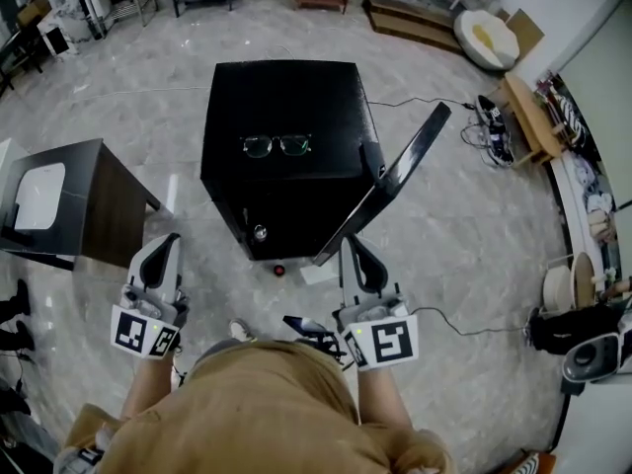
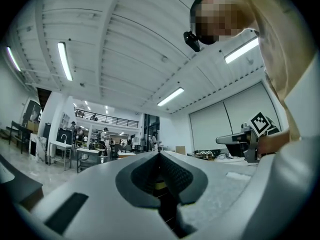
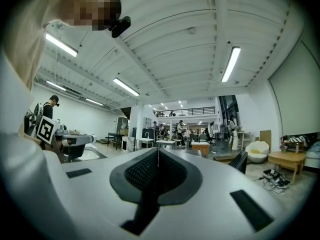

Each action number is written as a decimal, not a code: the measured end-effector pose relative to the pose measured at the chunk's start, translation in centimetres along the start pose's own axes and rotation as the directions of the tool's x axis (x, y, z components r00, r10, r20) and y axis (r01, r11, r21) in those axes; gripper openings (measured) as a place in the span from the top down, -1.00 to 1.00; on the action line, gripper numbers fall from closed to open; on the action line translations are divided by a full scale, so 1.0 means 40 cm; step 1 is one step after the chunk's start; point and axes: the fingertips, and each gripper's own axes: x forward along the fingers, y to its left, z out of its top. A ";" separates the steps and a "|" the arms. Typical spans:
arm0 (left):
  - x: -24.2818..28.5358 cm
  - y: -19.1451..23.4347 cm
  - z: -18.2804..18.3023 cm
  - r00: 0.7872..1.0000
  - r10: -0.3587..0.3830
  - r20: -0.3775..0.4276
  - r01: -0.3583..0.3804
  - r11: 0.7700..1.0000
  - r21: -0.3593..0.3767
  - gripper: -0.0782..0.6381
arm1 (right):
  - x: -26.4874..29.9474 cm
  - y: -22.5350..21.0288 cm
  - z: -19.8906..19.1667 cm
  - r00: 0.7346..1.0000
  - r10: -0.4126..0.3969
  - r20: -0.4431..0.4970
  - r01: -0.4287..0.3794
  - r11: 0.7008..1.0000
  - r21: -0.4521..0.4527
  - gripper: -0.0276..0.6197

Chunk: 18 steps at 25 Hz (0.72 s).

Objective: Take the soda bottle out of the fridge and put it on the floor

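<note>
A: Tongs? Left gripper [image 1: 168, 240] clenched, nothing in it. Right gripper [image 1: 352, 242] the same.

B: Soda bottle [image 1: 260, 232]?

A: Only a small round top shows, inside the fridge [image 1: 286, 97], door [image 1: 395, 171] open. Too small to tell more.

Left gripper [image 1: 169, 241] and right gripper [image 1: 352, 244] point level, side by side, closed.

Eyeglasses [image 1: 277, 145], side table [image 1: 111, 215], perhaps a beanbag [image 1: 485, 36]

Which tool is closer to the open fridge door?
Right. The right tool is close beside the door; the left tool is off past the other side of the fridge.
</note>
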 end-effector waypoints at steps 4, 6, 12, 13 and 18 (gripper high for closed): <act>-0.019 0.024 0.012 0.999 0.033 0.005 -0.033 0.999 0.003 0.78 | -0.015 -0.005 0.034 0.999 -0.004 0.046 0.004 1.000 0.019 0.91; -0.024 0.031 0.016 0.999 0.045 0.006 -0.045 0.999 0.003 0.78 | -0.021 -0.008 0.044 0.998 -0.013 0.066 0.011 0.999 0.036 0.91; -0.019 0.026 0.020 0.999 0.044 0.001 -0.044 0.999 -0.005 0.78 | -0.032 -0.021 0.038 0.999 -0.035 0.035 0.033 0.998 0.057 0.91; -0.014 0.022 0.017 0.999 0.038 -0.001 -0.038 0.999 -0.008 0.78 | -0.032 -0.017 0.036 0.999 -0.032 0.029 0.030 0.998 0.057 0.91; 0.009 0.002 0.020 1.000 0.018 0.003 -0.018 1.000 -0.021 0.78 | -0.033 0.009 0.029 1.000 -0.012 0.000 0.012 0.998 0.060 0.91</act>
